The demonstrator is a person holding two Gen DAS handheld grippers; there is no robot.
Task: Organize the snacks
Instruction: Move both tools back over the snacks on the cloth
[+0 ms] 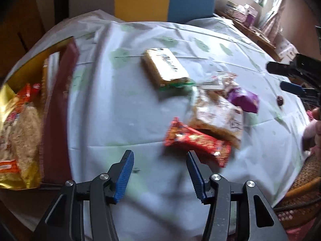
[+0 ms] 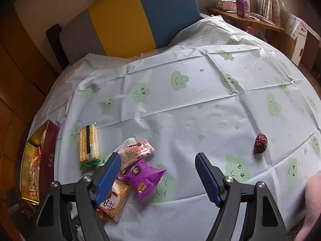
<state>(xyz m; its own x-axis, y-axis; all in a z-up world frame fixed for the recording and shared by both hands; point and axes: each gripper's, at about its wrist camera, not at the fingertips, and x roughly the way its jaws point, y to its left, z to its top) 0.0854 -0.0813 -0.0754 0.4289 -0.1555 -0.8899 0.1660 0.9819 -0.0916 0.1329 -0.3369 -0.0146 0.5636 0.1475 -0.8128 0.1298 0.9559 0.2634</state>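
Observation:
A heap of snack packets lies on the pale cloth-covered table [image 2: 180,110]: a purple packet [image 2: 143,175], a pink-and-white packet [image 2: 134,150] and a tan packet [image 2: 115,198]. A cracker pack [image 2: 89,144] lies apart to their left. My right gripper [image 2: 158,156] hovers open just right of the heap, nothing between its fingers. In the left wrist view my left gripper [image 1: 159,154] is open and empty, its right finger just short of a red packet [image 1: 197,140] that lies partly under the tan packet [image 1: 218,116]. The cracker pack [image 1: 164,66] and purple packet [image 1: 243,99] lie beyond.
A maroon box with gold lining [image 1: 58,100] at the table's left edge holds several snack bags [image 1: 20,120]. A single dried date [image 2: 260,143] lies alone at the right. A yellow-and-blue chair [image 2: 140,16] stands behind the table. A pink sleeve [image 2: 313,200] shows at lower right.

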